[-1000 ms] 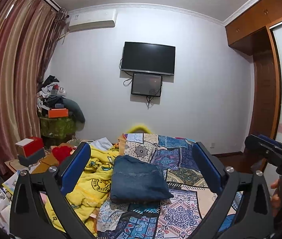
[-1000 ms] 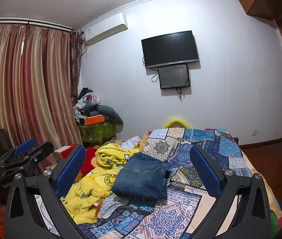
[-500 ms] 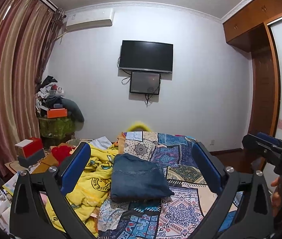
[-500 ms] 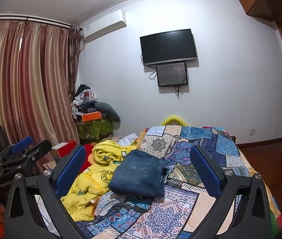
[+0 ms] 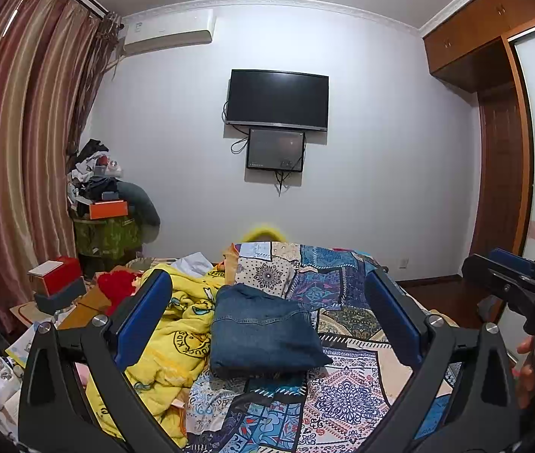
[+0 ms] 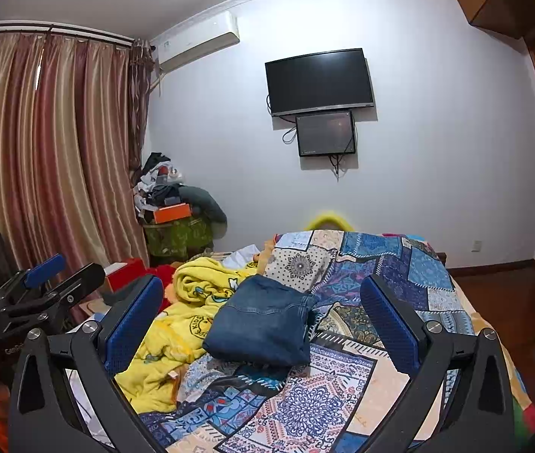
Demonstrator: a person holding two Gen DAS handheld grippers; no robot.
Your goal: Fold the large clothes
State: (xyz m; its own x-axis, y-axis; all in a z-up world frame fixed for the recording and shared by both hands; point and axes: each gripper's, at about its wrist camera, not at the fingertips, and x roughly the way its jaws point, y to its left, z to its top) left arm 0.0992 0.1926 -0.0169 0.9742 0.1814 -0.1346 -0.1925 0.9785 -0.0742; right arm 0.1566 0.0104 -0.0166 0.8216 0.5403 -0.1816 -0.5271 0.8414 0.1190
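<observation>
On the bed (image 5: 346,396) with its patchwork quilt, my folded jeans (image 5: 263,330) lie flat, touching the yellow blanket (image 5: 177,339) printed "KIDS DUCK" in part. Above them I hold my left tongs (image 5: 267,321) and right tongs (image 6: 263,324), both spread wide and gripping nothing. Lettering on the tongs is too cut off to read.

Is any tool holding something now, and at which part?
Nothing is held. The left tool and right tool are open, and the folded jeans lie free on the bed.
</observation>
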